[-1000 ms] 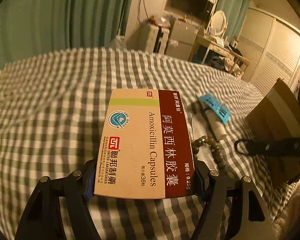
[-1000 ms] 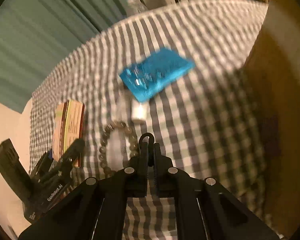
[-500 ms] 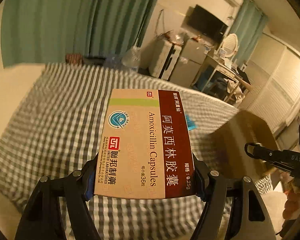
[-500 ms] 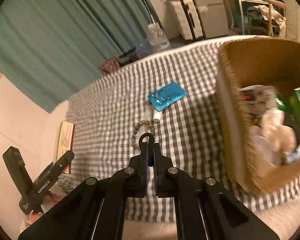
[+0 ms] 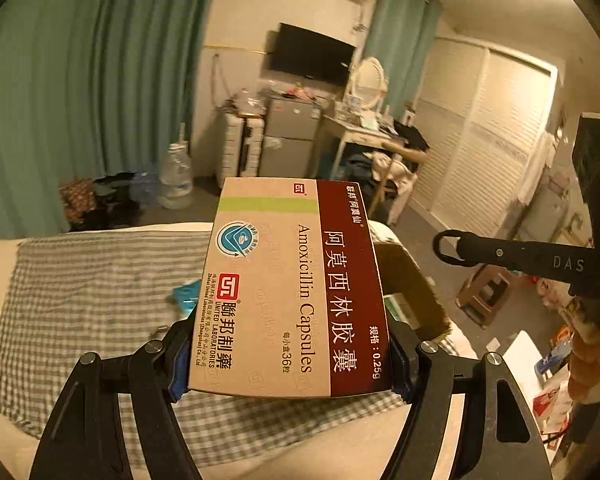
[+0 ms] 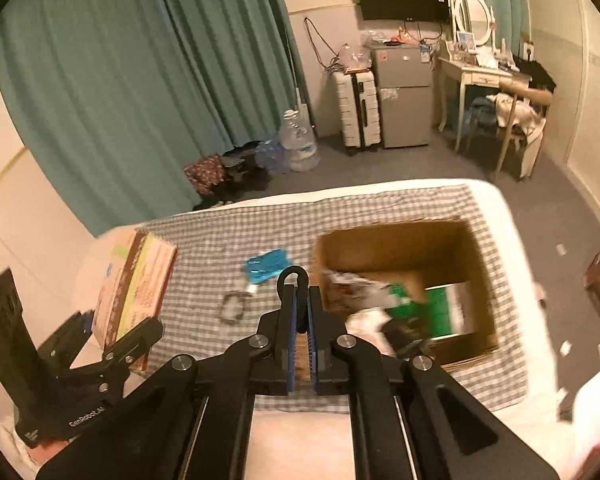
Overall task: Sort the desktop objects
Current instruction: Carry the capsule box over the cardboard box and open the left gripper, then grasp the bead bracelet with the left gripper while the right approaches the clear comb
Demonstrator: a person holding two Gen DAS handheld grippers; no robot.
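Cardboard, cream and maroon, printed "Amoxicillin Capsules": this medicine box (image 5: 288,288) is clamped by its two long sides between the jaws of my left gripper (image 5: 290,354), lifted well above the bed. I judge it light and stiff but crushable, with a smooth printed skin that could slide, so the long edges, where the pads already press, are the sensible place to hold; squeezing harder would likely dent it. My right gripper (image 6: 299,308) has its jaws clenched together with nothing between them. Below, on the grey checked cloth (image 6: 204,264), lie a blue blister pack (image 6: 267,266), a small white tube just beside it, and a ring of beads (image 6: 233,309). To the right stands the open cardboard carton (image 6: 400,240), already holding a green packet and other items, though blurred. Its rim is the edge to clear; the air above it looks free, and the cloth ends near the bed's edge.
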